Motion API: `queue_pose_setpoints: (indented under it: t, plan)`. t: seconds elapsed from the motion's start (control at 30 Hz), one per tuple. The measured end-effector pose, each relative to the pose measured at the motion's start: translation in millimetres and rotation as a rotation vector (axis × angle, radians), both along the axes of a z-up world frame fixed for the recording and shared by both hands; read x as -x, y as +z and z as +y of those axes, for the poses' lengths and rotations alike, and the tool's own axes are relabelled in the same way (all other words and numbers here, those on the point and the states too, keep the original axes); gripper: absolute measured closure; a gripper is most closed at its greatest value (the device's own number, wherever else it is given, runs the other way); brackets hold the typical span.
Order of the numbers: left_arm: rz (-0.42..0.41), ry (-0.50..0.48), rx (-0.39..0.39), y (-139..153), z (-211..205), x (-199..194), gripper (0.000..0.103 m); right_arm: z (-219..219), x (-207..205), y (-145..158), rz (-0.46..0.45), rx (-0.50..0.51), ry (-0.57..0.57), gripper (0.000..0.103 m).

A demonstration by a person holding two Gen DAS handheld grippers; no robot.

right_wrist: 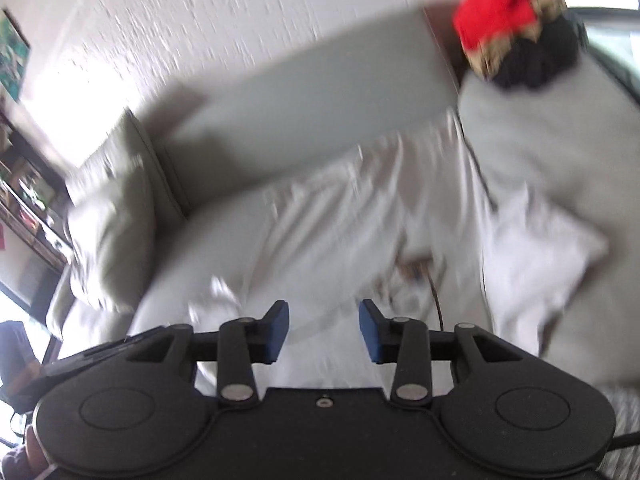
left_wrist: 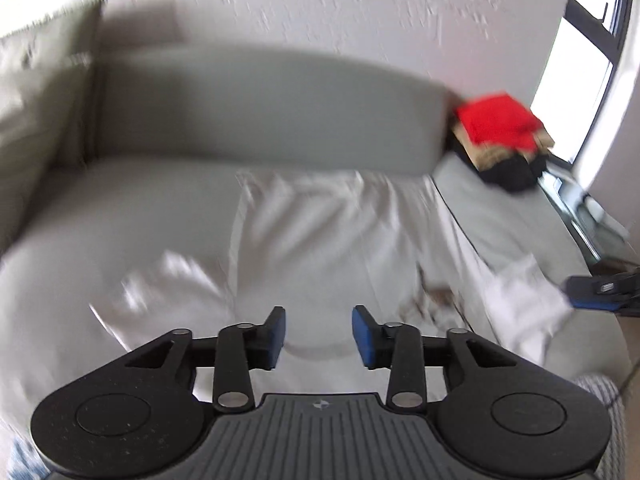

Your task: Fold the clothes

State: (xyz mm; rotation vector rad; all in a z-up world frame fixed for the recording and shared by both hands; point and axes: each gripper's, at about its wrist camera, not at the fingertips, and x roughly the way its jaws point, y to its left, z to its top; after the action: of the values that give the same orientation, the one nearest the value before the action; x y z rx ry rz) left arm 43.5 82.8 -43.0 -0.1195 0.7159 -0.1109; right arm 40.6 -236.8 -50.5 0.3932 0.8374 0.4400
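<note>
A white shirt [left_wrist: 328,240] lies spread on the grey sofa seat [left_wrist: 100,220], collar end nearest me, one sleeve [left_wrist: 520,300] lying out to the right. My left gripper [left_wrist: 319,336] hovers above its near edge, open, with nothing between the blue pads. The right wrist view shows the same shirt [right_wrist: 340,208] and sleeve [right_wrist: 540,248]. My right gripper [right_wrist: 324,330] is likewise open and empty above the collar area. Both views are blurred. A blue-and-black piece at the right edge of the left wrist view looks like the other gripper [left_wrist: 600,292].
A stack of folded clothes [left_wrist: 496,128], red on top of tan and black, sits at the sofa's far right end [right_wrist: 504,20]. A pale cushion [right_wrist: 112,216] leans in the left corner. The white wall and a window [left_wrist: 580,80] lie behind.
</note>
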Motion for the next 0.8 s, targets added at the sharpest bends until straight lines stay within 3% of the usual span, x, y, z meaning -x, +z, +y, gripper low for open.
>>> queue_pose_setpoints:
  t: [0.07, 0.13, 0.33, 0.4, 0.47, 0.63, 0.8]
  plan:
    - [-0.021, 0.022, 0.005, 8, 8, -16, 0.064, 0, -16, 8, -0.027, 0.002, -0.014, 0.05]
    - [-0.026, 0.054, 0.006, 8, 14, -35, 0.061, 0, -33, 13, -0.049, 0.008, -0.03, 0.046]
    - [0.027, 0.13, 0.026, -21, 24, -103, 0.061, -5, -100, -7, -0.027, 0.013, -0.106, 0.044]
    - [0.053, 0.125, 0.034, -36, 25, -131, 0.069, -7, -130, -20, -0.008, 0.018, -0.132, 0.049]
    - [0.082, 0.113, 0.044, -50, 24, -160, 0.076, -11, -166, -34, 0.009, 0.028, -0.149, 0.07]
    - [0.128, 0.086, 0.058, -85, 19, -223, 0.08, -27, -251, -78, 0.054, 0.05, -0.234, 0.071]
    - [0.167, 0.095, 0.09, -120, 19, -276, 0.08, -41, -334, -128, 0.102, 0.095, -0.291, 0.065]
